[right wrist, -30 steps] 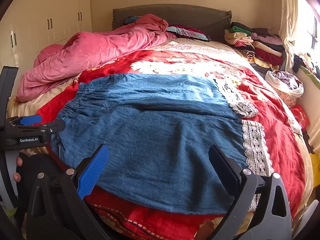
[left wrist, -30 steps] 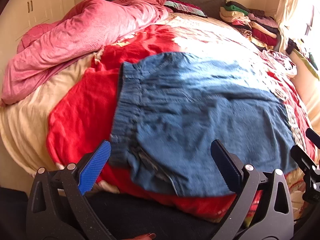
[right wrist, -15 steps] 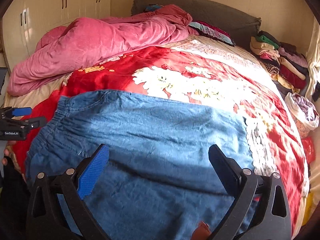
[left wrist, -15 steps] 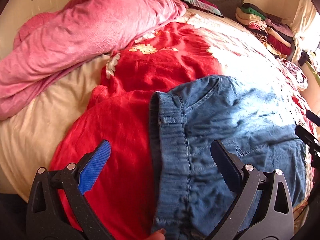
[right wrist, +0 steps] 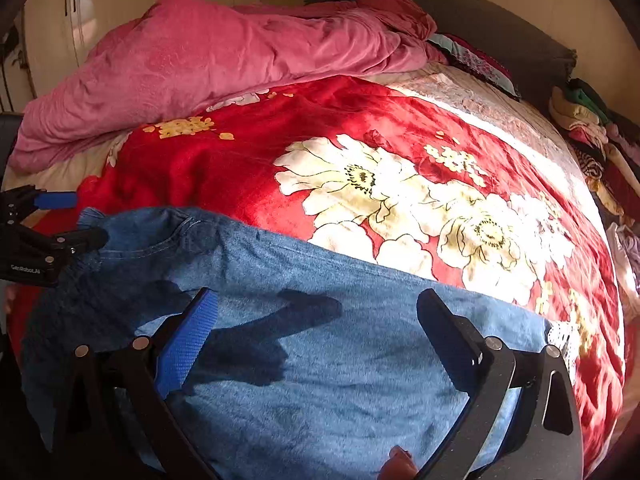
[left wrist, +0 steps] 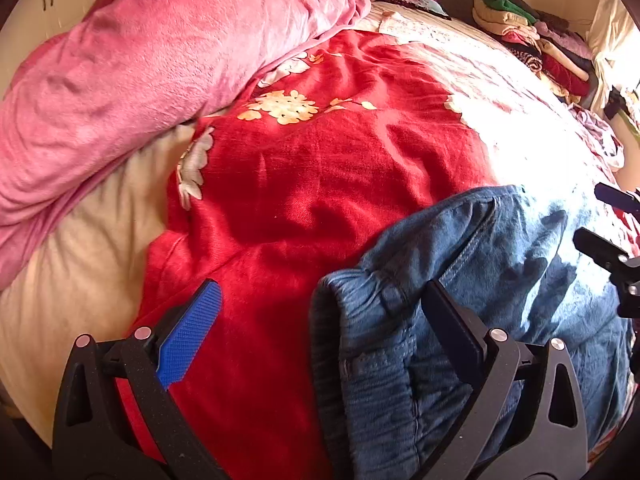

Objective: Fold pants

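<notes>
while both spread wide, left claw straddles the pants waistband.

— What lies on the red floral blanket?
— A crumpled pink duvet along its far left edge. Past its far right corner sits a stack of folded clothes; behind it, a dark headboard.
</notes>
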The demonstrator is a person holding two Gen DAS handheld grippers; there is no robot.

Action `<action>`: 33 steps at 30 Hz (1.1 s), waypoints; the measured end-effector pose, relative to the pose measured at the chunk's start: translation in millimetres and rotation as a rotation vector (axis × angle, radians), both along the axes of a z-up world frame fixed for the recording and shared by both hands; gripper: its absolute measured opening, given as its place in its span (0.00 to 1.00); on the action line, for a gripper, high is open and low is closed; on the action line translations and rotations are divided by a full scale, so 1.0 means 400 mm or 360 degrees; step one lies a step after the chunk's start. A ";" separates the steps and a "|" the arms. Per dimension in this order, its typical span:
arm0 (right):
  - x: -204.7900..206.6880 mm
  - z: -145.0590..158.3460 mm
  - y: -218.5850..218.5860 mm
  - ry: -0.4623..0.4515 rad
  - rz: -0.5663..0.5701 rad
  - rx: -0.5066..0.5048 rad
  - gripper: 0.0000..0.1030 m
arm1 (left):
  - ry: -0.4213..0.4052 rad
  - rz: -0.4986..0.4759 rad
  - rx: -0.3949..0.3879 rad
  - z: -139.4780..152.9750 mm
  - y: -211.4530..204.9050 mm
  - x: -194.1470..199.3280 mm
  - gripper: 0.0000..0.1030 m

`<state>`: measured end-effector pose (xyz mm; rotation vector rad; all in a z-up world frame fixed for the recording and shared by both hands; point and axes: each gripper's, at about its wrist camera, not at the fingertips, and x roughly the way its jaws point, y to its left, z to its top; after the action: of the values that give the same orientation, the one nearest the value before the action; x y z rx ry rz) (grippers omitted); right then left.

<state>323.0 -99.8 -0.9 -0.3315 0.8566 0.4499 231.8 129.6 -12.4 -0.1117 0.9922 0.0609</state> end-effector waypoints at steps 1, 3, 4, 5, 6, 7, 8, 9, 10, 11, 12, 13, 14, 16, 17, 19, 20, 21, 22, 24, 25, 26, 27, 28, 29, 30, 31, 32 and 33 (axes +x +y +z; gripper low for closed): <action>0.010 -0.004 0.009 -0.0005 0.0021 -0.0014 0.96 | -0.0007 0.0000 -0.0027 -0.005 0.002 0.004 0.91; 0.027 -0.012 0.025 -0.0008 0.0065 -0.0047 0.96 | -0.0031 -0.0006 -0.0042 -0.014 0.002 0.006 0.87; 0.036 -0.017 0.031 -0.0004 0.0087 -0.0063 0.96 | -0.0034 -0.0017 -0.0037 -0.017 -0.004 0.007 0.81; 0.044 -0.022 0.039 -0.0002 0.0117 -0.0080 0.96 | -0.0030 -0.0030 -0.0038 -0.022 -0.008 0.007 0.65; 0.050 -0.025 0.046 -0.0014 0.0134 -0.0101 0.96 | -0.0021 -0.0050 -0.0064 -0.027 -0.012 0.008 0.49; 0.058 -0.030 0.052 -0.0015 0.0149 -0.0117 0.96 | -0.0026 -0.0077 -0.0106 -0.028 -0.017 0.008 0.40; 0.064 -0.036 0.058 -0.0008 0.0172 -0.0133 0.96 | -0.0037 -0.0088 -0.0109 -0.028 -0.023 0.008 0.35; 0.070 -0.040 0.062 -0.0007 0.0188 -0.0147 0.96 | -0.0053 -0.0094 -0.0076 -0.026 -0.029 0.006 0.33; 0.075 -0.045 0.068 0.0008 0.0216 -0.0155 0.96 | -0.0071 -0.0104 -0.0067 -0.022 -0.032 0.003 0.32; 0.079 -0.050 0.076 0.0024 0.0242 -0.0163 0.96 | -0.0080 -0.0106 -0.0075 -0.019 -0.032 0.001 0.30; 0.080 -0.055 0.083 0.0032 0.0266 -0.0176 0.96 | -0.0091 -0.0110 -0.0083 -0.015 -0.031 -0.001 0.29; 0.080 -0.061 0.091 0.0036 0.0287 -0.0194 0.94 | -0.0112 -0.0115 -0.0089 -0.007 -0.031 -0.004 0.29; 0.078 -0.066 0.099 0.0037 0.0310 -0.0214 0.93 | -0.0129 -0.0120 -0.0092 0.000 -0.031 -0.008 0.28; 0.073 -0.075 0.113 0.0043 0.0353 -0.0224 0.78 | -0.0162 -0.0138 -0.0101 0.017 -0.035 -0.018 0.27; 0.071 -0.080 0.120 0.0058 0.0369 -0.0221 0.74 | -0.0179 -0.0145 -0.0106 0.024 -0.036 -0.023 0.26; 0.062 -0.087 0.130 0.0063 0.0397 -0.0208 0.57 | -0.0203 -0.0168 -0.0095 0.037 -0.042 -0.030 0.26; 0.055 -0.086 0.132 0.0062 0.0415 -0.0188 0.50 | -0.0215 -0.0175 -0.0090 0.042 -0.045 -0.033 0.26; 0.047 -0.085 0.133 0.0075 0.0440 -0.0151 0.33 | -0.0224 -0.0187 -0.0085 0.047 -0.047 -0.037 0.26; 0.037 -0.082 0.135 0.0087 0.0459 -0.0120 0.22 | -0.0231 -0.0189 -0.0076 0.049 -0.047 -0.039 0.26; 0.015 -0.071 0.136 0.0043 0.0439 -0.0117 0.17 | -0.0244 -0.0195 -0.0042 0.051 -0.051 -0.042 0.26; 0.003 -0.062 0.132 0.0032 0.0423 -0.0104 0.15 | -0.0246 -0.0195 -0.0022 0.051 -0.052 -0.044 0.26; -0.010 -0.050 0.125 0.0016 0.0406 -0.0082 0.14 | -0.0249 -0.0196 -0.0008 0.051 -0.053 -0.047 0.26; -0.025 -0.036 0.115 -0.0002 0.0386 -0.0047 0.14 | -0.0255 -0.0200 0.0006 0.053 -0.054 -0.052 0.26; -0.043 -0.019 0.103 -0.0016 0.0368 -0.0004 0.13 | -0.0267 -0.0205 0.0022 0.057 -0.055 -0.059 0.26; -0.059 -0.005 0.088 -0.0028 0.0353 0.0038 0.13 | -0.0278 -0.0208 0.0028 0.063 -0.058 -0.067 0.26; -0.080 0.010 0.076 -0.0041 0.0340 0.0070 0.13 | -0.0291 -0.0214 0.0032 0.071 -0.061 -0.076 0.26; -0.107 0.025 0.063 -0.0062 0.0329 0.0094 0.13 | -0.0315 -0.0223 0.0040 0.083 -0.067 -0.089 0.26; -0.135 0.039 0.049 -0.0076 0.0317 0.0118 0.12 | -0.0338 -0.0232 0.0052 0.094 -0.074 -0.104 0.26; -0.162 0.052 0.037 -0.0085 0.0305 0.0143 0.10 | -0.0372 -0.0247 0.0069 0.108 -0.084 -0.127 0.26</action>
<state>258.2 -84.9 19.8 -0.3425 0.7534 0.6528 180.9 96.0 30.9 -0.0014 0.7632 -0.0719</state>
